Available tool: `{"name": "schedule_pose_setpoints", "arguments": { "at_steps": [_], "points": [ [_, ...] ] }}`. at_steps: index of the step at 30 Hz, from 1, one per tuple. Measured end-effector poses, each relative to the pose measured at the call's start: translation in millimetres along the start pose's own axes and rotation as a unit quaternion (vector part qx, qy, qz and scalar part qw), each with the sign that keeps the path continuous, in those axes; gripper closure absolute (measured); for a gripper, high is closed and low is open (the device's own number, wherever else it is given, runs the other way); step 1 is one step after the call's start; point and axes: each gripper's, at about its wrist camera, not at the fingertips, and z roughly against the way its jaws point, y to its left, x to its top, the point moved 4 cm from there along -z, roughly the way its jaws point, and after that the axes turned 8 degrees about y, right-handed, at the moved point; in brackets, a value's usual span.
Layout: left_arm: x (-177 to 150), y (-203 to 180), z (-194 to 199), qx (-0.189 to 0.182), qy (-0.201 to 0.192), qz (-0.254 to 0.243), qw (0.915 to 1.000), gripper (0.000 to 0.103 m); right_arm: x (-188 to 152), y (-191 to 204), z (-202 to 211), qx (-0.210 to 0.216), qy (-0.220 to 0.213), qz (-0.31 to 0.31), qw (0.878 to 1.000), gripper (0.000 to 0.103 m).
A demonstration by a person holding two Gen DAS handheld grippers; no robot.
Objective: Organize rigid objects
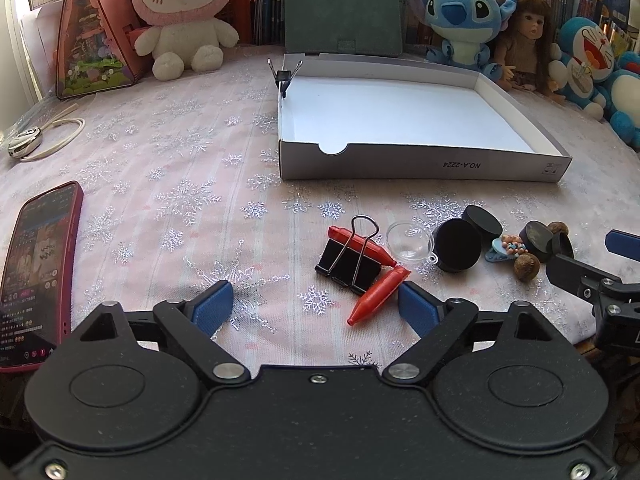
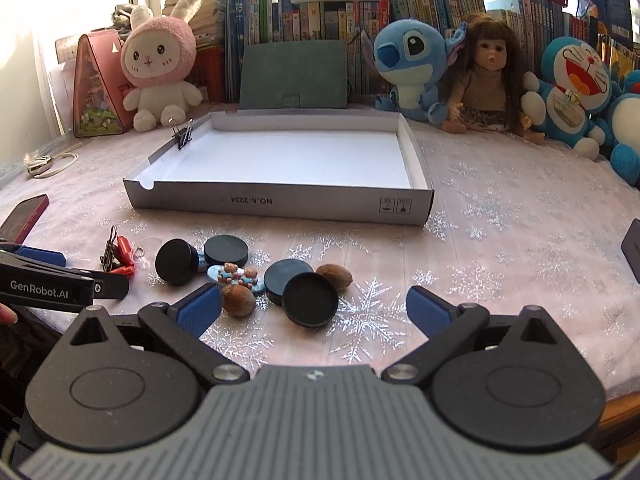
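the box (image 2: 280,204) front wall reads "no.a-2224" upside down; the left claw (image 2: 52,276) body reads "genrobot.ai".

Matt cardboard tray (image 1: 400,162), glossy red plastic crayons (image 1: 378,294), clear plastic dome (image 1: 410,240), glittery cloth (image 1: 180,160)

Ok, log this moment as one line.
left gripper: open, nothing held | right gripper: open, nothing held | white box: no loose items inside | red crayons: on table

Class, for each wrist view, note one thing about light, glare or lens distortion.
Left wrist view: the fisheye bows the white box's front wall, and bright window light washes out the left edge. Right wrist view: backlight blows out the window behind the books, and the snowflake tablecloth glints.
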Motion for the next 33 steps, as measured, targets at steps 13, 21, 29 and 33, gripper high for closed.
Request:
{"name": "schedule_pose_setpoints", "arguments": {
  "at_steps": [13, 21, 29, 33],
  "points": [
    [-12.5, -13.6, 25.3, -0.066, -0.050, -0.031, 0.9961, 0.067, -2.7, 0.2, -4.4, 0.004, -0.005, 0.000, 1.000, 0.044],
    [-12.3, -20.1, 13.8, -0.080, -0.033, -0.034, 0.9957, 0.093, -2.1, -1.4, -7.0, 0.009, 0.002, -0.010, 1.000, 0.065],
    [0.1, -31.0, 34.1, -0.111, -0.053, -0.051, 0.9911, 0.093, 10.3, -8.1, 4.9, 0.002, -0.013, -0.013, 1.000, 0.066],
    [18.0, -31.6, 43.1, -0.115, -0.072, -0.052, 0.9894, 0.093, 19.4, -12.2, 3.8, -0.001, -0.010, -0.013, 1.000, 0.066]
  ]
}}
